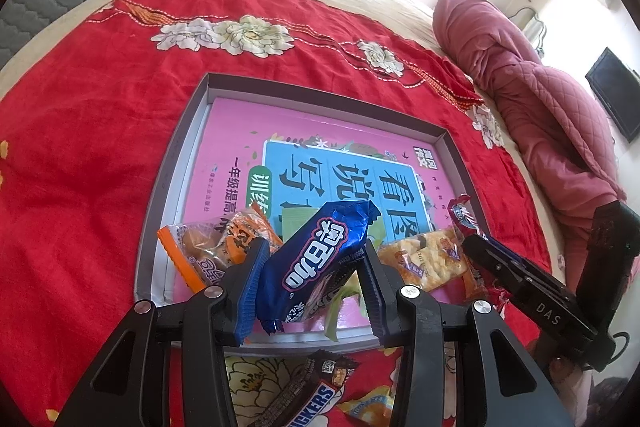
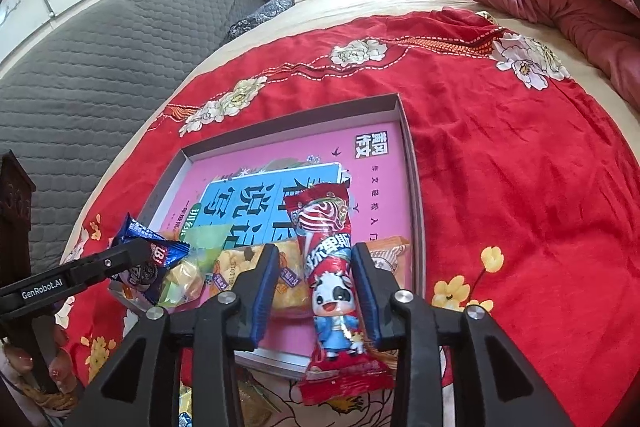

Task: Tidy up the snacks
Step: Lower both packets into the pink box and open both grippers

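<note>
Where one red blanket (image 1: 80, 155) covered the bed, lay one grey tray (image 1: 160, 187) holding one pink book (image 1: 236, 131). Held two grippers over its near end: left gripper (image 1: 310, 263) with fingers pinching one blue packet (image 1: 320, 255), right gripper (image 2: 316, 285) with fingers pinching one red packet (image 2: 330, 267). Counted one orange packet (image 1: 200, 251) and one yellow cracker packet (image 1: 428, 259) in the tray, one Snickers bar (image 1: 304, 395) outside.
</note>
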`<action>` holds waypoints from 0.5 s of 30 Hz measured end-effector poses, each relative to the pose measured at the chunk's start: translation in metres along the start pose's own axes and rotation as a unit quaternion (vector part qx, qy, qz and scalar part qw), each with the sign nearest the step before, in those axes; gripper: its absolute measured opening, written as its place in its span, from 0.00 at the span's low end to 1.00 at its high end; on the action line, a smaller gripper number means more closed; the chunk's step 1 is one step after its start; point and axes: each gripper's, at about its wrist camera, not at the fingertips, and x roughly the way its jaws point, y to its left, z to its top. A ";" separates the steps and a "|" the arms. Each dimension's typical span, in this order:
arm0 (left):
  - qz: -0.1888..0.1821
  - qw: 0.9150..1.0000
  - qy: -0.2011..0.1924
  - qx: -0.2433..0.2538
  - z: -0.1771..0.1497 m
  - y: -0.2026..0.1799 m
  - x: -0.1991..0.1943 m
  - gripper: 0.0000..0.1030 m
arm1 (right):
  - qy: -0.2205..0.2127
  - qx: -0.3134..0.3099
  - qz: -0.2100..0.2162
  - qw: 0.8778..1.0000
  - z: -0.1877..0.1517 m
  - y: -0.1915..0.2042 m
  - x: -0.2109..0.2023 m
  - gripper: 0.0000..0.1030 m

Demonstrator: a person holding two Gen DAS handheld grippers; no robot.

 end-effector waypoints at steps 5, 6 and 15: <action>-0.001 1.000 0.000 0.000 0.000 0.000 0.000 0.44 | -0.004 0.000 -0.001 1.000 0.001 0.000 -0.002 0.38; -0.001 1.000 0.001 -0.001 0.000 0.000 0.001 0.45 | -0.004 0.000 -0.001 1.000 0.001 0.000 -0.002 0.38; 0.007 1.000 -0.001 -0.008 0.002 0.002 0.000 0.47 | -0.005 -0.002 0.000 1.000 0.001 0.001 -0.004 0.39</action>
